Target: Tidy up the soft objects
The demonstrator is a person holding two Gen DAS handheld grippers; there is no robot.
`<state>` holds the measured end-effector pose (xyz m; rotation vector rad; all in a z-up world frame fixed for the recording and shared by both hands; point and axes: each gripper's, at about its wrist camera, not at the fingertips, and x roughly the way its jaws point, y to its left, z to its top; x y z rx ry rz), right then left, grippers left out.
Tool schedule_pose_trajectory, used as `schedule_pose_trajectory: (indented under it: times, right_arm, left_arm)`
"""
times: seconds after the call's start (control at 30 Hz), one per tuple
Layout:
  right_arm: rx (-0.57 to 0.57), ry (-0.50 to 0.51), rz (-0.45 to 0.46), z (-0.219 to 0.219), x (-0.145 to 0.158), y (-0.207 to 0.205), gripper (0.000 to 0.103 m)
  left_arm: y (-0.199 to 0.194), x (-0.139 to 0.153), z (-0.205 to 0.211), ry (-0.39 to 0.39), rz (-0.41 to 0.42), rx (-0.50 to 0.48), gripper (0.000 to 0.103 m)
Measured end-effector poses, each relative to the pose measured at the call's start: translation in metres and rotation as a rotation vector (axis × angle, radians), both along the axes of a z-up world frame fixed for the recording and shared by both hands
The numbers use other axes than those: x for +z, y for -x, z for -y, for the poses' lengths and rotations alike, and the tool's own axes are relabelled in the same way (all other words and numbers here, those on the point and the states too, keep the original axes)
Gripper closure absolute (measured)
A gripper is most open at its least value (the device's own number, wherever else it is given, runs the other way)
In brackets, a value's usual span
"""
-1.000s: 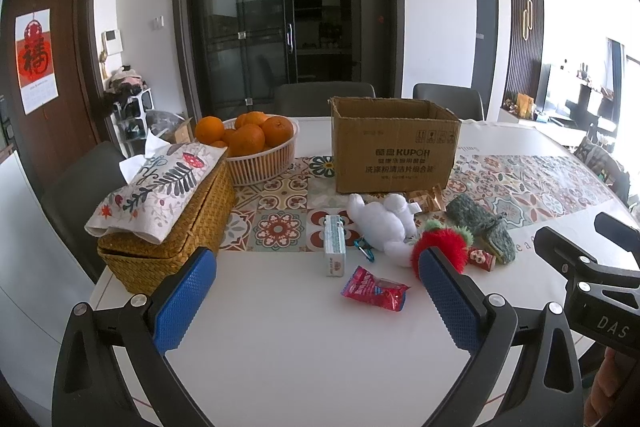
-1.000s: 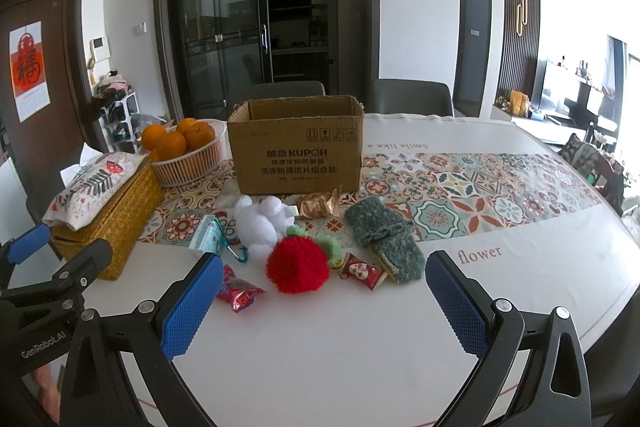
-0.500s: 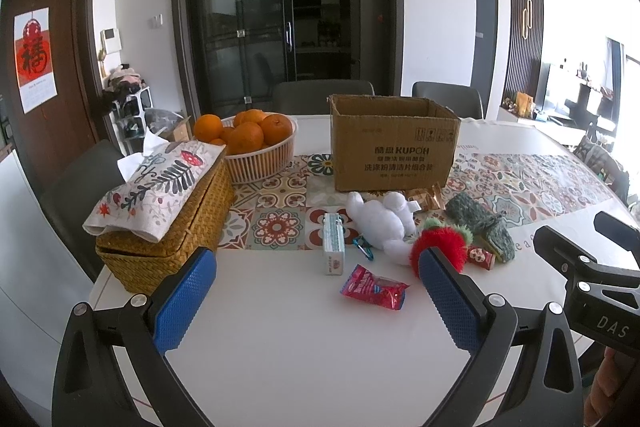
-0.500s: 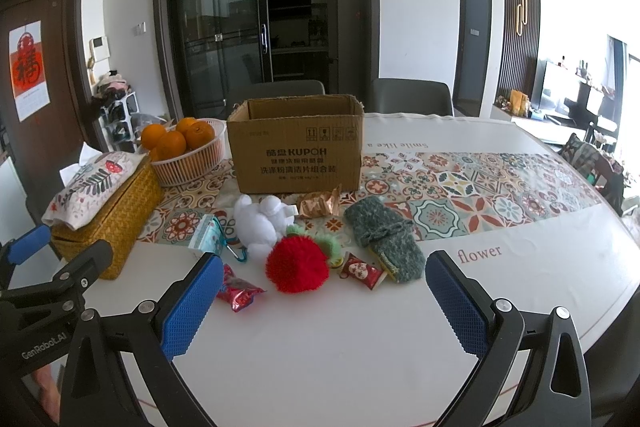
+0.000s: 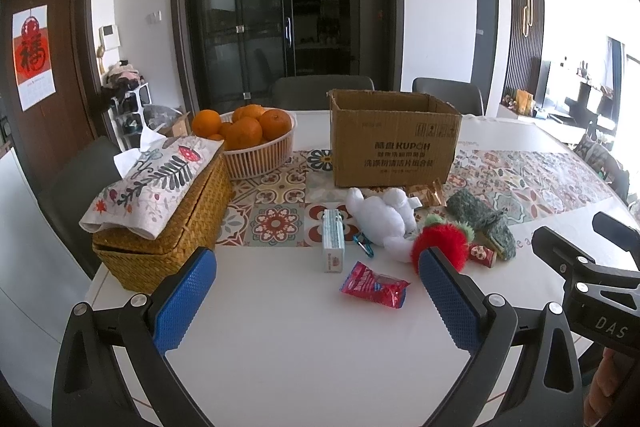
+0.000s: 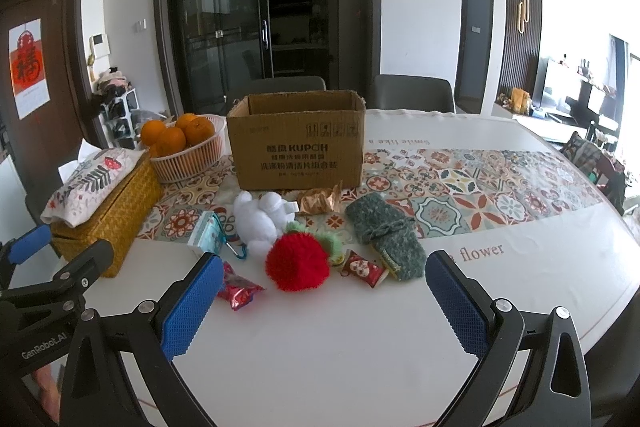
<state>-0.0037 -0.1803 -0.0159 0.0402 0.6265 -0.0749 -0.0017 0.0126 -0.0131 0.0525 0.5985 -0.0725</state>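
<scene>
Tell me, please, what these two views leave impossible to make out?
- Cardboard box contents: both views, hidden by its front wall.
- Red plush lower part: left wrist view, behind a blue finger.
- Green knit pouch contents: closed.
- Small packet print: too small.

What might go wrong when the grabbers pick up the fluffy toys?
1. The red fuzzy toy touches the white plush and lies close to a small red candy, so wide-open jaws may catch or drag a neighbour too.
2. The snack packet lies right in front of the toys and could get pushed.
3. The cardboard box is light-looking; bumping its wall might slide it.
</scene>
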Motion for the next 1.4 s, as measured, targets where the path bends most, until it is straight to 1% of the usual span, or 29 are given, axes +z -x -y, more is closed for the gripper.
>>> schedule_pose_trajectory:
  times: [0.27,0.47,0.7,0.93,1.13,1.23,1.4]
  right_arm:
    - [0.009,-0.003,-0.028,-0.001,-0.013,-0.015,0.001]
    - [0.024,-0.009,-0.051,-0.004,-0.027,-0.034,0.002]
    - [0.036,-0.026,-0.086,-0.005,-0.045,-0.062,0.005]
    - [0.049,-0.044,-0.138,-0.007,-0.068,-0.09,0.012]
    - [0.057,-0.052,-0.185,-0.008,-0.086,-0.109,0.018]
    - [0.064,-0.052,-0.209,-0.009,-0.095,-0.118,0.023]
    - [0.067,-0.052,-0.233,-0.01,-0.108,-0.13,0.026]
  left_arm:
    - [-0.016,-0.011,-0.003,-0.005,-0.04,0.007,0.0]
    - [-0.038,-0.023,-0.005,-0.011,-0.077,0.004,0.0]
    - [-0.066,-0.039,-0.005,-0.002,-0.115,-0.007,0.005]
    - [-0.094,-0.058,-0.005,-0.005,-0.171,-0.019,0.012]
    - [-0.116,-0.075,-0.001,-0.001,-0.204,-0.042,0.017]
    - [-0.125,-0.084,-0.001,0.015,-0.216,-0.049,0.02]
    - [-0.138,-0.096,0.0,0.04,-0.23,-0.056,0.025]
